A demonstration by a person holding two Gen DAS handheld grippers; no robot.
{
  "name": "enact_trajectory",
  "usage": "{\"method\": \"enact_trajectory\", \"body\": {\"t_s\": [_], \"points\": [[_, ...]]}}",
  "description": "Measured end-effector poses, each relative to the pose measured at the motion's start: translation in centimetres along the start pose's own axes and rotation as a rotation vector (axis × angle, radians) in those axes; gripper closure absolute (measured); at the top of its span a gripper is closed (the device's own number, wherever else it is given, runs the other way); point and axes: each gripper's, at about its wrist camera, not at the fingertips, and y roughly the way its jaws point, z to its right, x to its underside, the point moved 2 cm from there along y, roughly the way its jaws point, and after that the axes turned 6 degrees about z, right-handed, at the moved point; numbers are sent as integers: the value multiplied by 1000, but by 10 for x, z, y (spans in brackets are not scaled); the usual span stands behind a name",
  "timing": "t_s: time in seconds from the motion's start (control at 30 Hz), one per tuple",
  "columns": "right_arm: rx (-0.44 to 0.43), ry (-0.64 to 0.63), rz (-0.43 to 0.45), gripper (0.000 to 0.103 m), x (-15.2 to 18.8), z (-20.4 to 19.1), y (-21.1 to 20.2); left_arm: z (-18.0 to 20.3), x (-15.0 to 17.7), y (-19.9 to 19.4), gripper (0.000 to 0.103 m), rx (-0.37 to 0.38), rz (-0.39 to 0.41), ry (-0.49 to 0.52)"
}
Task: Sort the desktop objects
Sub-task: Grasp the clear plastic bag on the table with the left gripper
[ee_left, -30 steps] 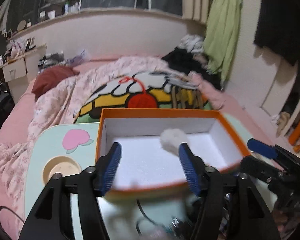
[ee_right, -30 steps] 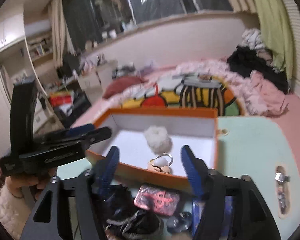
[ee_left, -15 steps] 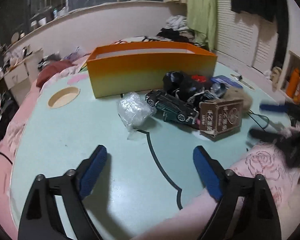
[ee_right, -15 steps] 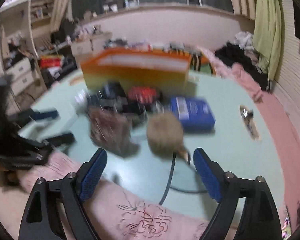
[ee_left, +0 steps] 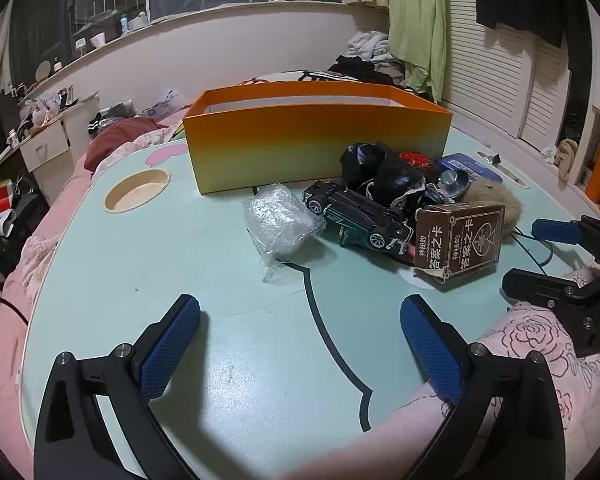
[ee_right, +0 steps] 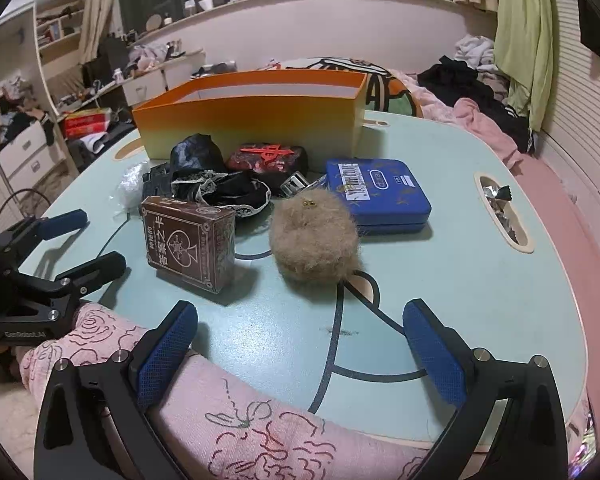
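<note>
Both grippers hang low over the near edge of the table, each with nothing between its jaws. The left gripper is wide and its jaws are opening over bare tabletop; the right gripper is likewise wide and opening, with the near table edge and a pink rose-print cloth under it. This looks like a ready stance before a pick: jaws spread so either can take whichever item is chosen.

The things to sort sit in a loose cluster at the middle of the table, just near of the orange box, which stands at the far side with its open top up, probably the bin for them. In the cluster:

- a brown card box, standing tilted on its edge, nearest the grippers
- a tan fur ball to its right, touching a blue tin behind it
- a dark toy car lying on its side
- a crumpled clear bag at the left of the pile
- black lace-trimmed cloth and a black case with red marks, close to the box wall

The card box and the fur ball are the easiest reach, being nearest and free of the tangle. The fur ball looks soft and should squash in the jaws; the tin is flat and wide, harder to pinch.
</note>
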Motion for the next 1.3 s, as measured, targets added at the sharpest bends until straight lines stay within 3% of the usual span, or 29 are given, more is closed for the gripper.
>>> {"method": "enact_trajectory", "body": {"t_s": [0.37, 0.53, 0.73, 0.8, 0.93, 0.97, 1.0, 1.1, 1.2, 1.3], "points": [[-5, 1, 3, 0, -1, -3, -3, -2, -2, -3, 3, -5, 13, -20], [-3, 0, 2, 0, -1, -3, -3, -14, -17, -7, 16, 10, 14, -62], [-5, 0, 3, 0, -1, -3, -3, -29, -49, 2, 19, -6, 11, -78], [-5, 0, 4, 0, -1, -3, -3, -29, -54, 11, 38, 1, -10, -73], [-11, 3, 7, 0, -2, -4, -3, -31, -50, 39, 57, 79, -126, -151], [-15, 6, 8, 0, -2, -3, -3, -30, -49, 40, 61, 84, -117, -151], [-27, 10, 15, 0, -2, -4, -4, -28, -48, 39, 71, 70, -116, -136], [-90, 32, 42, 1, -2, -3, -8, -29, -42, 31, 74, 103, -85, -148], [-156, 12, 102, 14, -5, -10, -20, -31, -30, 21, 74, 97, -29, -155], [-208, -126, 144, 16, -9, -42, -30, -28, -23, 14, 74, 76, 26, -161]]}}
